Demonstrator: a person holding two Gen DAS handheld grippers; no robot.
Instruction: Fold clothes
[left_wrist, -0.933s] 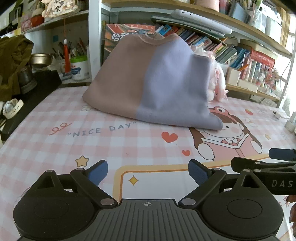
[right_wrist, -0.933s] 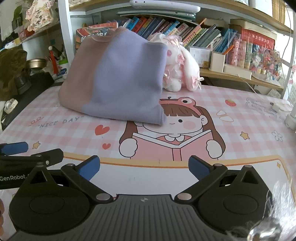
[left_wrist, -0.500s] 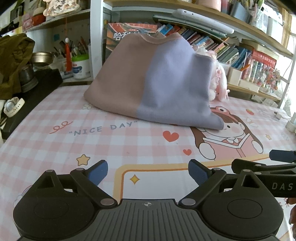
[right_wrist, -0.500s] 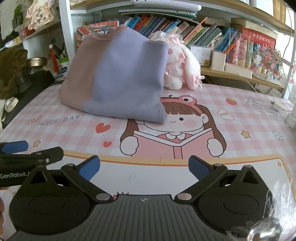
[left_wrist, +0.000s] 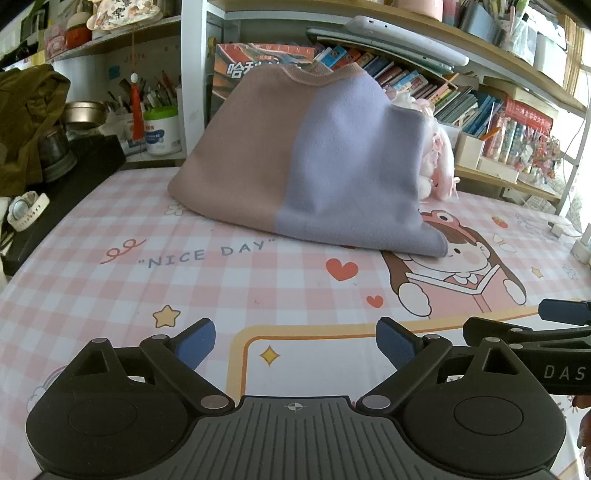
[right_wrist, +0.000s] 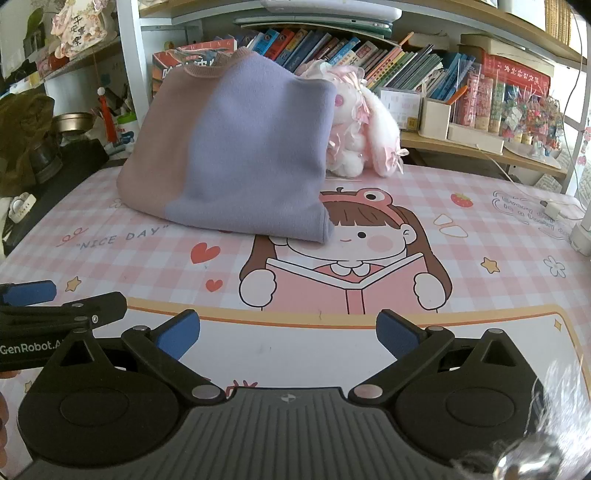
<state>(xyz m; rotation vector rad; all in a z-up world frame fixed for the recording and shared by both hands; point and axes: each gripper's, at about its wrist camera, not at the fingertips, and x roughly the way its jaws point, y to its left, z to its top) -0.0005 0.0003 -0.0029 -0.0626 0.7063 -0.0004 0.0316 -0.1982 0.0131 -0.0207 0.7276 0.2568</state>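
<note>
Clothes are represented by one folded sweater (left_wrist: 306, 158), half dusty pink and half lavender, which is seen at the back of the worktop (left_wrist: 110, 288), well apart from both pairs of tongs. Its rear edge is propped up against the books (right_wrist: 332, 55) on the low shelf, so the garment slopes down toward the camera; its front lavender corner rests on the cartoon girl (right_wrist: 354, 254) printed on the pink checked mat. The ribbed pink collar is seen at the top. A white and pink plush rabbit (right_wrist: 365, 129) is found just beside the sweater's right edge, partly hidden behind it in the left wrist view.

The left tongs (left_wrist: 295, 341) are held wide apart, nothing being gripped between the blue pads (left_wrist: 195, 341), and they hover low over the near part of the mat, by the orange-bordered white panel. The right tongs (right_wrist: 288, 334) are likewise spread wide and empty, over the same panel below the printed open book. Each tool is caught at the edge of the other's view (the two are side by side and close).

The words "NICE DAY" (left_wrist: 207, 254) are printed on the mat in front of the sweater's pink half. At the left, a white watch (left_wrist: 26, 212) is seen lying on a dark surface, and an olive garment (left_wrist: 26, 122) is heaped behind it.
</note>
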